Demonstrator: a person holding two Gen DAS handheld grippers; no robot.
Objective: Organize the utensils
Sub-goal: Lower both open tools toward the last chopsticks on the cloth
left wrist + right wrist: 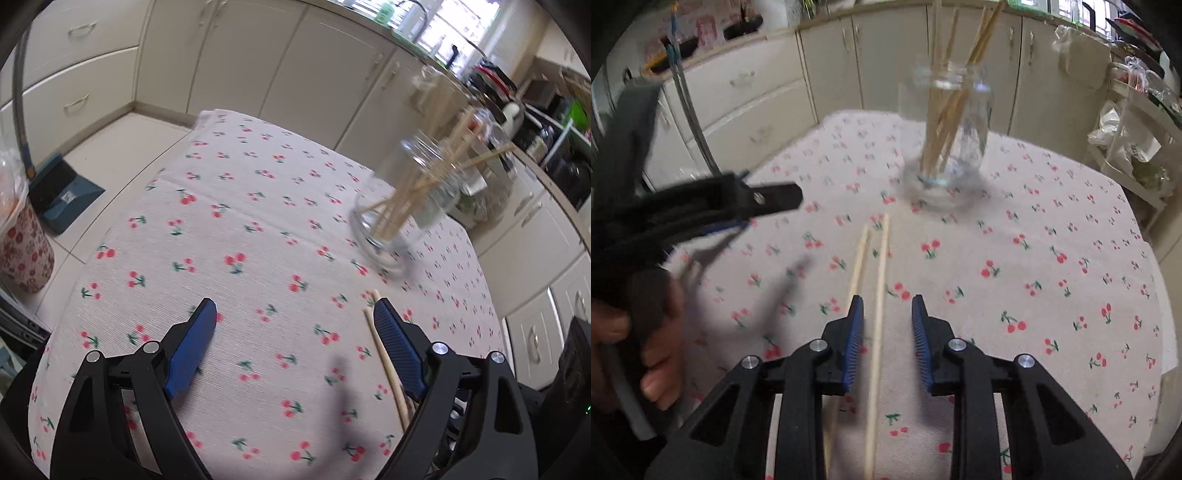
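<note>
A clear glass jar (947,140) holding several wooden chopsticks stands on the cherry-print tablecloth (1034,258); it also shows in the left wrist view (402,206). Two loose chopsticks lie on the cloth. One chopstick (879,295) runs between the open jaws of my right gripper (887,306), not clamped. The other chopstick (857,258) lies just left of it, under the left finger. My left gripper (295,308) is open and empty above the cloth, with the loose chopsticks (384,365) beside its right finger. The left gripper (713,206) also appears blurred at the left of the right wrist view.
Cream kitchen cabinets (258,66) surround the table. A dustpan (62,192) sits on the floor and a patterned container (22,254) stands at the left. A cluttered rack (1137,140) stands at the right.
</note>
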